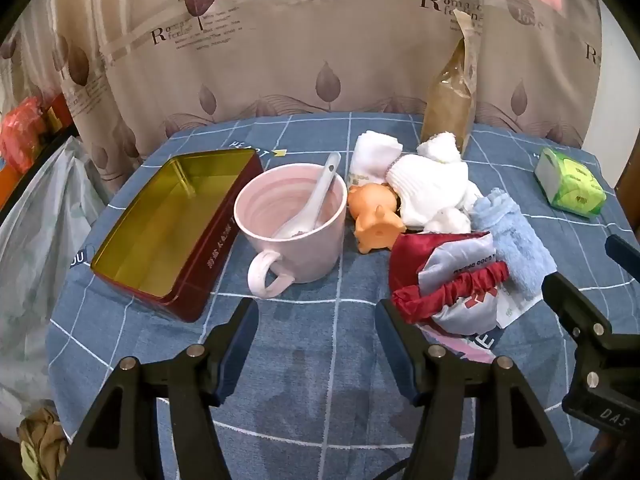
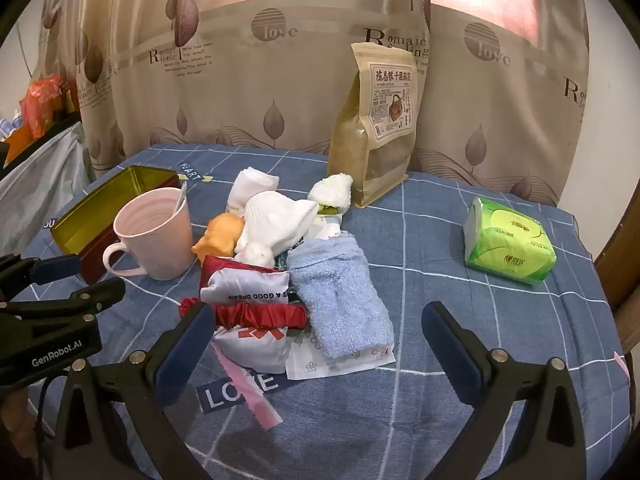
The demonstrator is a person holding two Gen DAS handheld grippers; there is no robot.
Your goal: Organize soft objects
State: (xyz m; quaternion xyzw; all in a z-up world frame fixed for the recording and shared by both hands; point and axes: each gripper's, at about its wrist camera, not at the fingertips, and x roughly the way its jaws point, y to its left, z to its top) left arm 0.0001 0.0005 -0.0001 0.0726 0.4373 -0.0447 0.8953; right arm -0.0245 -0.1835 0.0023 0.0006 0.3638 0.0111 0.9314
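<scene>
Soft pile [image 2: 296, 264] is heaped beside the mug [image 1: 294, 224]; empty tin [image 1: 176, 224] is judged the receptacle. Left gripper [image 1: 316, 328] and right gripper [image 2: 316, 332] are held spread, nothing grasped.

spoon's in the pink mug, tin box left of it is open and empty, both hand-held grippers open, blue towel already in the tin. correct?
Not quite: the blue towel is not in the tin box; it lies on the table in the soft pile, as the right wrist view shows. The spoon is in the pink mug, the tin is empty, both grippers are open.
</scene>
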